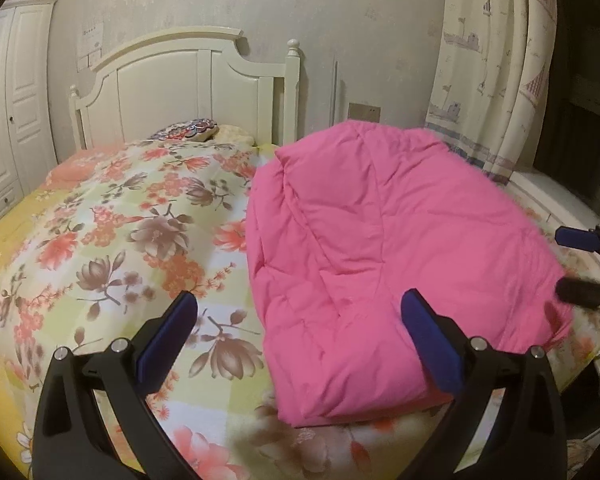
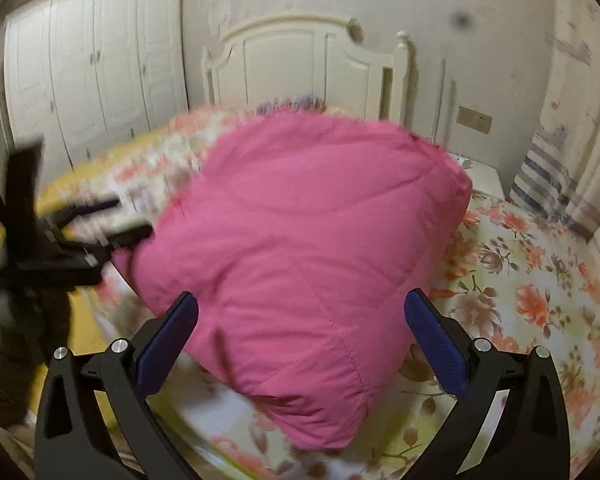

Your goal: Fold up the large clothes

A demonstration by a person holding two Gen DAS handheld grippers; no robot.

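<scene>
A pink padded jacket (image 1: 384, 248) lies folded into a thick bundle on the flowered bedspread (image 1: 132, 240). My left gripper (image 1: 300, 304) is open and empty, hovering near the bundle's near left edge. My right gripper (image 2: 302, 304) is open and empty, its fingers to either side of the bundle's (image 2: 300, 248) near end, above it. The right gripper also shows at the right edge of the left wrist view (image 1: 580, 264), open beside the jacket. The left gripper shows blurred at the left of the right wrist view (image 2: 120, 220), by the bundle's left edge.
A white headboard (image 1: 188, 84) and a pillow (image 1: 188, 132) are at the bed's far end. White wardrobes (image 2: 92, 72) stand to the left. A curtain (image 1: 496, 68) and window ledge lie to the right. A white nightstand (image 2: 480, 176) stands behind the bed.
</scene>
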